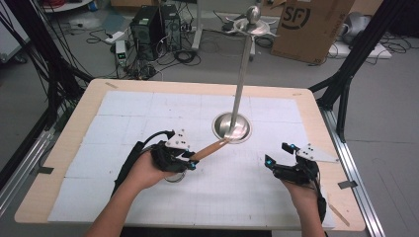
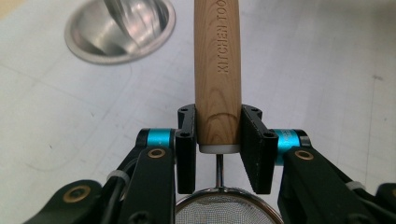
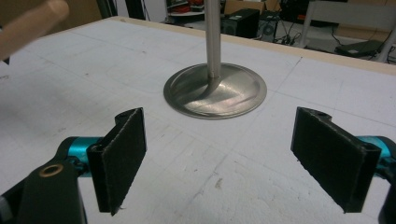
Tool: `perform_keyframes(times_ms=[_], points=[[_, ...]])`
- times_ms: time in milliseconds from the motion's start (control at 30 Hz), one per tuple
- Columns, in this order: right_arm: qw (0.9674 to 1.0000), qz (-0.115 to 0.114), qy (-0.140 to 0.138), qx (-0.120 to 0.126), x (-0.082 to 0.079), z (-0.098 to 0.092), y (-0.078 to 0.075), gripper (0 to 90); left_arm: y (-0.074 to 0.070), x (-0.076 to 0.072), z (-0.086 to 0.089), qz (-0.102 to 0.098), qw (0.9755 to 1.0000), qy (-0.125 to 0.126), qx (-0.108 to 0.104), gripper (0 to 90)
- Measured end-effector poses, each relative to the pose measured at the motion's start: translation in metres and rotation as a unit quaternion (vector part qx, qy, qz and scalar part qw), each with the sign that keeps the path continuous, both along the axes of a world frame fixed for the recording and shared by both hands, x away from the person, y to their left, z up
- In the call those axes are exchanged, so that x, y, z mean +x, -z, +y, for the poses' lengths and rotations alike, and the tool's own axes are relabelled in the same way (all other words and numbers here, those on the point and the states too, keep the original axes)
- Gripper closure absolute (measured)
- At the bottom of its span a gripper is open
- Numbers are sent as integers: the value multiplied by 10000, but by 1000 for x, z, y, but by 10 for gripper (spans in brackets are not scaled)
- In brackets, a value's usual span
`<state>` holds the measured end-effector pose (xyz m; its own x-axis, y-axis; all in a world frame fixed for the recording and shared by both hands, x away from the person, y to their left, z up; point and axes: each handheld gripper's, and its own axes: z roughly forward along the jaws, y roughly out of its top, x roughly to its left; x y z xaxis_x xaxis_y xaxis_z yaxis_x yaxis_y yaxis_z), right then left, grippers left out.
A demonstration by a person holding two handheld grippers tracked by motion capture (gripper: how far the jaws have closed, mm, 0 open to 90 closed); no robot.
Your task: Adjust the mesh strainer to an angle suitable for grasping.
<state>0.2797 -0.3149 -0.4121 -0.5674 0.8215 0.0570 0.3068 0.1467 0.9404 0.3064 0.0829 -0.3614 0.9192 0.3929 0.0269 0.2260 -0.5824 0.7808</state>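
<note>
The wooden-handled strainer [image 2: 218,74] sits clamped in my left gripper [image 1: 184,160], the jaws pinching the handle right at its lower end, where a thin wire stem runs down to the mesh bowl [image 2: 227,212] tucked beneath the gripper body. Seen from the high view, the handle's long axis slants up and away from me toward the far right corner of the table, its free tip hanging just short of the round steel base [image 1: 231,127] of the hanging stand, which stands near the middle of the table. The stand's pole [image 1: 242,69] rises steeply to a hooked top [image 1: 253,23] well above the handle tip, so any hanging move, I judge, has to go upward along that pole. My left hand is plainly the nearer one; my right gripper [image 1: 280,154] waits toward the near right corner of the table [image 1: 316,106], its jaws spread wide on nothing, pointed at the same base.
</note>
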Motion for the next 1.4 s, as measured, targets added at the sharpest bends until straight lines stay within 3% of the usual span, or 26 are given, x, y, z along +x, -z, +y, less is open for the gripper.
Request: perform_keyframes(times_ms=[133, 367, 600, 800, 933, 1200, 1400], points=[[10000, -1, 0, 24, 0, 0, 0, 173, -6, -1, 4, -180, 9993, 101, -300, 692], [10000, 4, -3, 28, 0, 0, 0, 174, -13, -3, 10, -285, 9957, 213, -853, 692], [10000, 57, 25, 3, 2, -1, 2, 174, -20, 2, 21, -354, 9867, 188, -1574, 692], [10000, 51, 42, 53, 1, -2, 2, 174, -23, 6, 26, -394, 9845, 127, -1704, 691], [9999, 83, 64, 71, 3, -2, 3, 173, -25, 9, 32, -393, 9812, 61, -1886, 692], [9999, 107, 63, 42, 4, -2, 4, 174, -34, 8, 41, -585, 9774, -53, -2031, 691], [10000, 70, 21, 35, 4, -1, 4, 173, -37, 7, 43, -723, 9721, -107, -2228, 691]])
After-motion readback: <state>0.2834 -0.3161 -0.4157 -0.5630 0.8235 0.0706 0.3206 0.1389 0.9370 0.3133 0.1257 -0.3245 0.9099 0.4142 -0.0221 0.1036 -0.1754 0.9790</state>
